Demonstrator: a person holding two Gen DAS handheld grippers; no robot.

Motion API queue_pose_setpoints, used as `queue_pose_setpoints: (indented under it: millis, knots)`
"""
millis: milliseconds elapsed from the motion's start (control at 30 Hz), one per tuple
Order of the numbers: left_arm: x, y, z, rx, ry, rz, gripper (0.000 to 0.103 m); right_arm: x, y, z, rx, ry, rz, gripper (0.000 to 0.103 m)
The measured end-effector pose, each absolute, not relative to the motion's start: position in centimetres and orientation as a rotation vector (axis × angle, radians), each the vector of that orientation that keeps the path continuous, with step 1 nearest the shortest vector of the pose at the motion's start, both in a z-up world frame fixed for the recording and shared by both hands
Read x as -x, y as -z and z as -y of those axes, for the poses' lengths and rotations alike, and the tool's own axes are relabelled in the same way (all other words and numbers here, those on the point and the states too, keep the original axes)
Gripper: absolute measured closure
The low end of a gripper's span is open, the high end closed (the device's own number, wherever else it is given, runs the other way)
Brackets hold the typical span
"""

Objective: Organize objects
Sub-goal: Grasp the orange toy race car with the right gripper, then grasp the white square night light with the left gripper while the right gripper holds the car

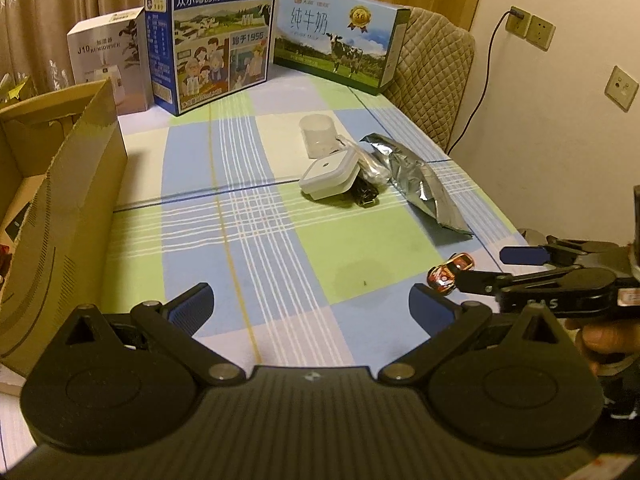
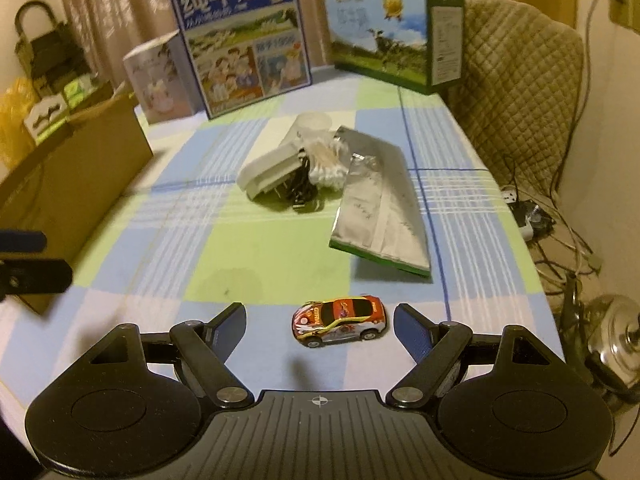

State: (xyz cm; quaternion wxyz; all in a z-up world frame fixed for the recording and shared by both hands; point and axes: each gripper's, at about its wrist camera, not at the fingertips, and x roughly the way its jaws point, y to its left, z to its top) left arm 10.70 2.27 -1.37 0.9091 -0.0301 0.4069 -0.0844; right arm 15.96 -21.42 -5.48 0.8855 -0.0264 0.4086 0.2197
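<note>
A small red and yellow toy car (image 2: 340,320) stands on the checked tablecloth near the front edge. My right gripper (image 2: 320,316) is open, low over the cloth, with the car between its blue pads (image 2: 412,328) and apart from both. In the left wrist view the car (image 1: 450,274) shows just ahead of the right gripper (image 1: 480,268). My left gripper (image 1: 312,300) is open over bare cloth with nothing between its fingers. Its fingers enter the right wrist view at the left gripper (image 2: 36,258). An open cardboard box (image 1: 80,200) stands at the left.
Mid-table lie a white lidded container (image 1: 330,174), a clear cup (image 1: 320,134), a black cable (image 1: 366,194), cotton swabs (image 2: 324,168) and a silver pouch (image 2: 380,216). Two milk cartons (image 1: 216,28) (image 1: 340,40) and a humidifier box (image 1: 108,56) line the far edge. A padded chair (image 2: 520,80) stands on the right.
</note>
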Motion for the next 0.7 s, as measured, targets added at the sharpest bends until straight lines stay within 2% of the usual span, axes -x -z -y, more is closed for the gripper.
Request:
queue_pose_setpoints:
  millis: [167,333,700]
  knots:
    - [-11.3,2.3,-2.7,0.076,0.171,-0.853,0.001,-16.8,7.5,20.9,0.098,-0.459,-0.836,0.025]
    - [-11.9,3.2,-2.9,0.088,0.171,-0.865,0.001,-17.3,8.8,20.6,0.16,-0.448,-0.846,0.034]
    - [-12.9,4.2,-3.0,0.108,0.177,-0.877,0.001,-17.3,9.0,19.9,0.203,-0.447,-0.836,0.039]
